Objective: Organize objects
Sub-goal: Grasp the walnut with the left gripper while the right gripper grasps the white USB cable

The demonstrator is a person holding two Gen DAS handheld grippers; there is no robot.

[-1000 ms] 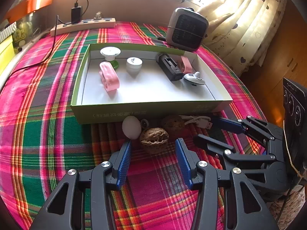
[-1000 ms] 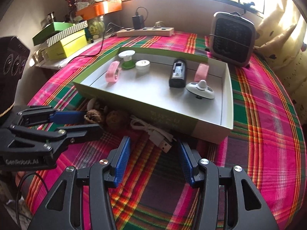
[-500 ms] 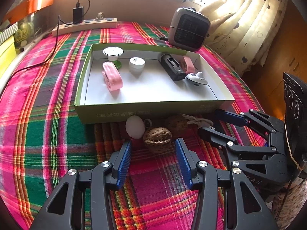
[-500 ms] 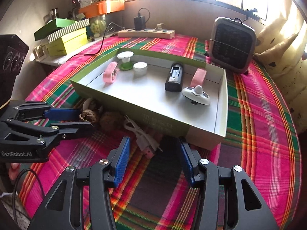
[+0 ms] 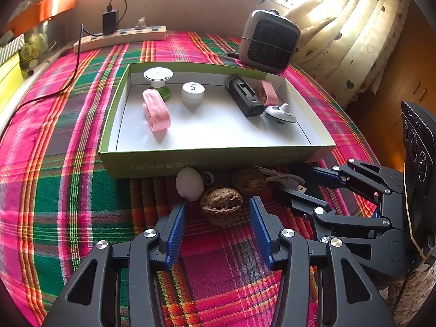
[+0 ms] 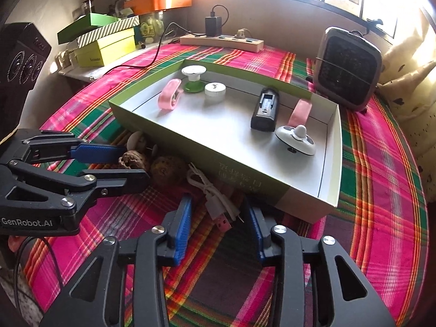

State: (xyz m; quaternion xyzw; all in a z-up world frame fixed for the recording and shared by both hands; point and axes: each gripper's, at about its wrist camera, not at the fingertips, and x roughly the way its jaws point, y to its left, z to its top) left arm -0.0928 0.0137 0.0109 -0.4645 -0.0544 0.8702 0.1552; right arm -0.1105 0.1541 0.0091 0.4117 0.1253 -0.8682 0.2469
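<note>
A wrinkled walnut [image 5: 221, 205] lies on the plaid cloth between the tips of my left gripper [image 5: 218, 204], whose jaws stand open and clear of it. A white egg-shaped piece [image 5: 190, 183] and a second walnut [image 5: 249, 181] sit just behind, against the green box [image 5: 152, 163]. My right gripper [image 6: 217, 201] is closing around the white USB cable [image 6: 215, 204] with its pink plug, and its pads are not touching it. In the right wrist view the left gripper [image 6: 135, 164] comes in from the left.
The box [image 6: 245, 179] holds two pink clips, a black charger [image 6: 265, 109], a white cap and two small stands. A grey heater [image 5: 269, 41] stands behind it, a power strip [image 5: 120, 36] along the wall, stacked boxes [image 6: 106, 41] at far left.
The right gripper's jaws have narrowed around the USB cable and it has rolled slightly. The left gripper has stayed still around the walnut.
</note>
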